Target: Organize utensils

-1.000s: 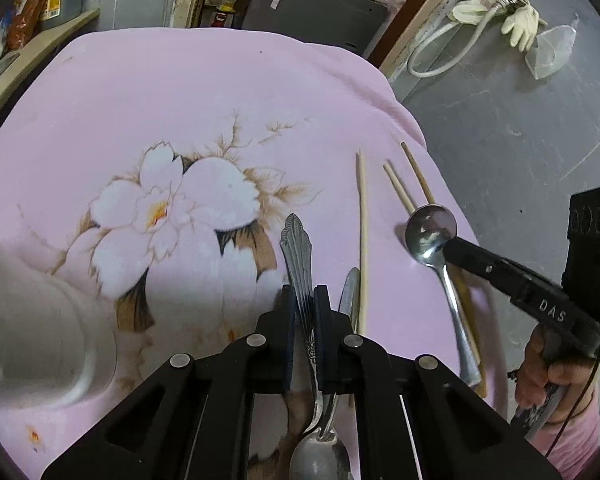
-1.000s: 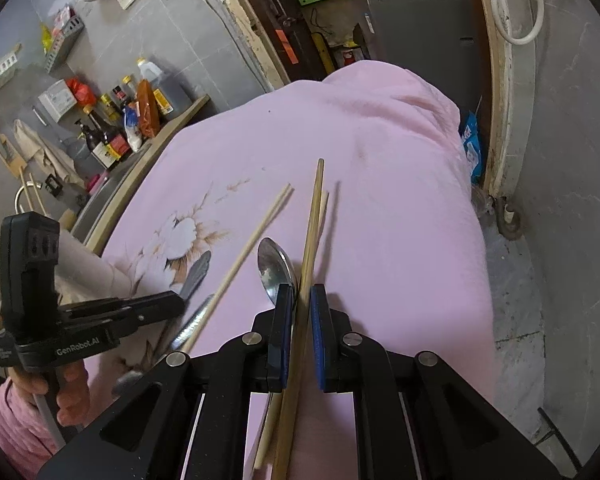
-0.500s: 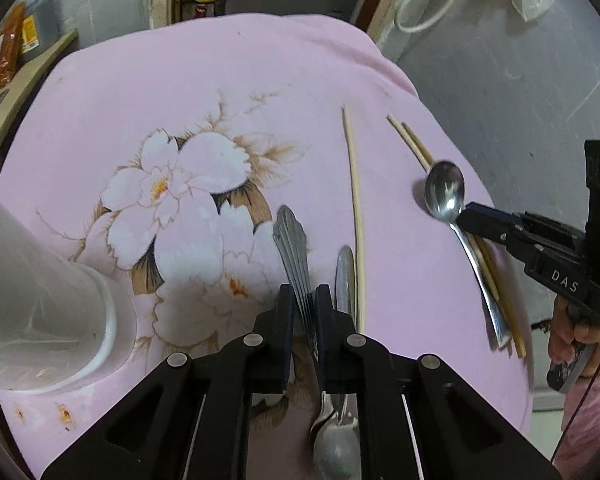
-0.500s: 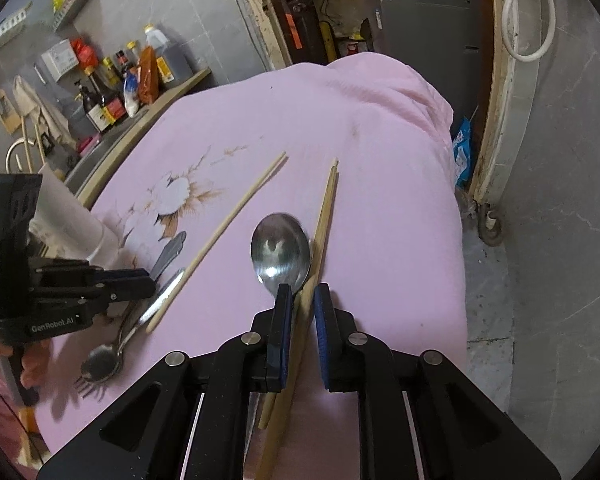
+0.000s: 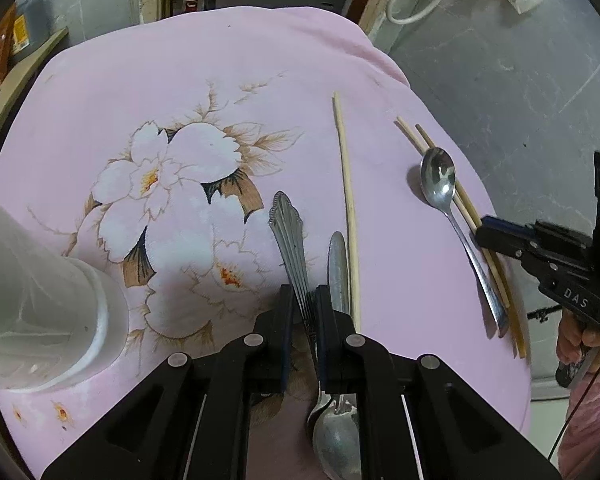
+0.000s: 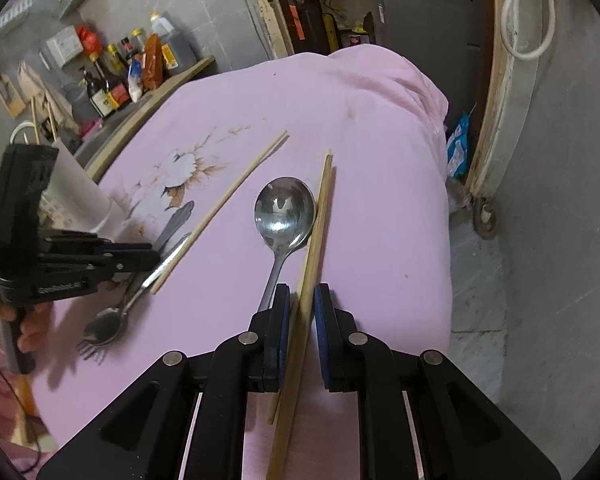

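Observation:
My left gripper (image 5: 303, 300) is shut on the ornate steel handle of a fork (image 5: 288, 236), whose head lies under the gripper. A second steel utensil (image 5: 338, 268) and a single chopstick (image 5: 347, 200) lie just right of it. My right gripper (image 6: 302, 304) is closed around a pair of chopsticks (image 6: 318, 232); it also shows in the left wrist view (image 5: 486, 234). A steel spoon (image 6: 284, 216) lies against them on the left, bowl up.
A pink flowered cloth (image 5: 172, 128) covers the table. A white cylindrical holder (image 5: 40, 300) stands at the left; it also shows in the right wrist view (image 6: 80, 196). Bottles (image 6: 112, 88) line a shelf behind. The cloth's right edge drops to a grey floor (image 6: 540, 240).
Both grippers have pulled back and up along the utensils they hold. The right gripper now grips the chopsticks nearer their end; the spoon stays beside them.

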`<state>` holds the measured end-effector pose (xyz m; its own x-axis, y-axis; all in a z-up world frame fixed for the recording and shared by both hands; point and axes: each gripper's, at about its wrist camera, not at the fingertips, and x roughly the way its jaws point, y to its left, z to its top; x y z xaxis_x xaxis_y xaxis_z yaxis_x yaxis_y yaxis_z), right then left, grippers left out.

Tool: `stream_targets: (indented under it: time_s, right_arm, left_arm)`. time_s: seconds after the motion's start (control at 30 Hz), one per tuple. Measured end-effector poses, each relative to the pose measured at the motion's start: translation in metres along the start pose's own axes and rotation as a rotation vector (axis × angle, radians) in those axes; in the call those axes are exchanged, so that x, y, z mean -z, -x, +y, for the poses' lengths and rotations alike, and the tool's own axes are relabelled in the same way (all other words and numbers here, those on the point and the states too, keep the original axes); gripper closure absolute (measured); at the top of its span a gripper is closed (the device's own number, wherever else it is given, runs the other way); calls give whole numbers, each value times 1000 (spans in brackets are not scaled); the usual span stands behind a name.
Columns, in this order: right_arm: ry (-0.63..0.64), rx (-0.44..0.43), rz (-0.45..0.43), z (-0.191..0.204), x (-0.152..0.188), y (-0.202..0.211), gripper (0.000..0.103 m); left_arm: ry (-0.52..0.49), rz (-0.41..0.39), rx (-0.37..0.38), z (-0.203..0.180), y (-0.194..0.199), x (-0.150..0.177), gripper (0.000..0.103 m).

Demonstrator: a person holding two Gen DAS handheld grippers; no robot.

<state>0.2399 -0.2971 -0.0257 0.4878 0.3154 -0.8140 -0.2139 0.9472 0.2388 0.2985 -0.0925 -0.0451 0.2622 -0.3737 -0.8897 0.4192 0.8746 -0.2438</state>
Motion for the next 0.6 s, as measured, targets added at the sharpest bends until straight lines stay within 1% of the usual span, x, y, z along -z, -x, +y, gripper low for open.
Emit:
stream_targets:
  time_s: [0.1,0.17,0.27,0.4,0.53,0.6]
  right_arm:
    - [-12,-6,-9,-3,2,4,92]
    - [-11,4,-13,-3,4,6,92]
    - [8,29,-13,-2,5,7,92]
    - [49,58,-2,5,5,2,92]
    - [104,111,11,15,1,-10,91]
    - [86,110,20,13,-4,-13,91]
  left_arm:
    - [33,-16,1,2,2,4,97]
    - [35,-25,-9,1,3,6,97]
    - [45,-32,-16,0,4,8,97]
    - [64,-25,2,2,6,12,98]
    - [1,4,10,-2,7,12,98]
    - [-22,23,4,-4,6,9,97]
